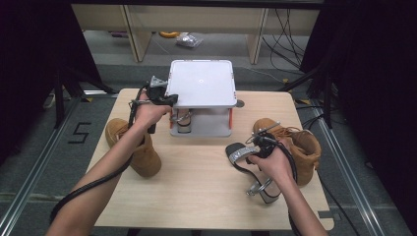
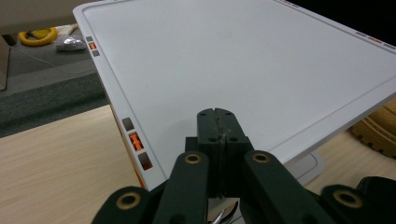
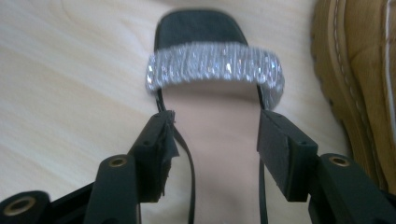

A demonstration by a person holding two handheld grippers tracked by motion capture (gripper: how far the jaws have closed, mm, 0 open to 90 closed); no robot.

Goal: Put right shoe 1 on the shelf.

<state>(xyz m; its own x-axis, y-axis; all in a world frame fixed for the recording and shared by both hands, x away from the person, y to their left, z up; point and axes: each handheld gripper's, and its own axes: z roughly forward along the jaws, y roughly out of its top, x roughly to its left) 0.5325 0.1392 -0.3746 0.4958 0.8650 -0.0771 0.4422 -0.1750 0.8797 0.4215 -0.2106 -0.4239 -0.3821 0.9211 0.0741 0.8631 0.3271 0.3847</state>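
A black heeled sandal [image 1: 244, 154] with a glittering silver toe strap [image 3: 215, 67] lies on the wooden table [image 1: 196, 182] at the right. My right gripper [image 1: 256, 147] hovers over its insole, jaws open on either side of it [image 3: 215, 135], pads not pressing. My left gripper [image 1: 164, 100] is shut with nothing between the jaws [image 2: 217, 126], held at the left front corner of a white two-tier rack [image 1: 201, 81]. A second silver sandal [image 1: 183, 121] sits on the rack's lower shelf.
A tan boot [image 1: 142, 155] lies on its side at the left, under my left forearm. Another tan boot [image 1: 301, 147] rests just right of the sandal, its sole [image 3: 359, 93] close to my right jaw. Cables and shelving stand beyond the table.
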